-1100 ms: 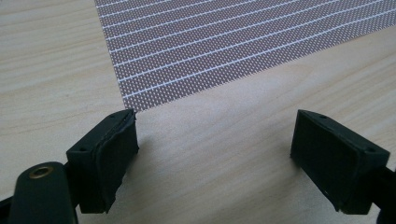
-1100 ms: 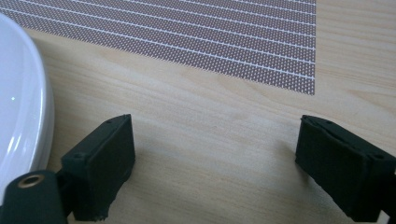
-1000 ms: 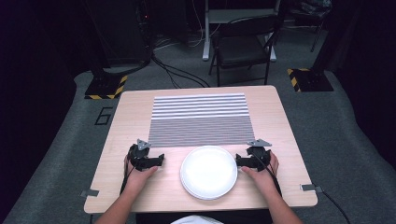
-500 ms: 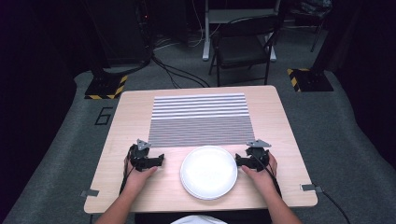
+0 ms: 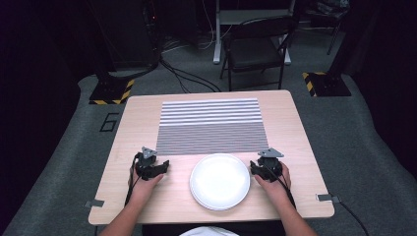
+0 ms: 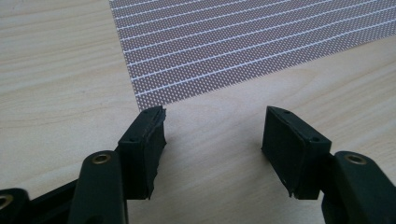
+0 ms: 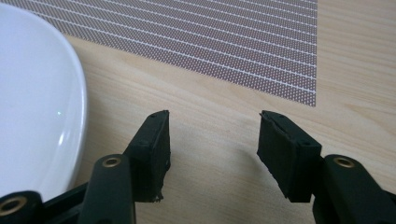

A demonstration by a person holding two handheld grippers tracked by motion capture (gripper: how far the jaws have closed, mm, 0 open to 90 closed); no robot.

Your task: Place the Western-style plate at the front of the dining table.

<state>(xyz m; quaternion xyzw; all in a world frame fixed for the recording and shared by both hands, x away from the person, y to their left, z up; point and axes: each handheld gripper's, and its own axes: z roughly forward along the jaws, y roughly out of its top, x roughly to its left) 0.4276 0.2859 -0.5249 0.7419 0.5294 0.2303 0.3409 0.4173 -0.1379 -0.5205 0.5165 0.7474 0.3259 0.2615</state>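
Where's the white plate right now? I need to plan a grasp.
In the high view the white plate sits on the table's near edge, between the left gripper and right gripper, just below the striped placemat.

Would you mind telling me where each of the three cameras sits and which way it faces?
High view: above the person's side, looking forward and down on the table; forearms, left gripper and right gripper show.
Left gripper view: rides the left gripper, facing the striped placemat; open jaws show.
Right gripper view: rides the right gripper, beside the white plate; open jaws show.
All three share the placemat.
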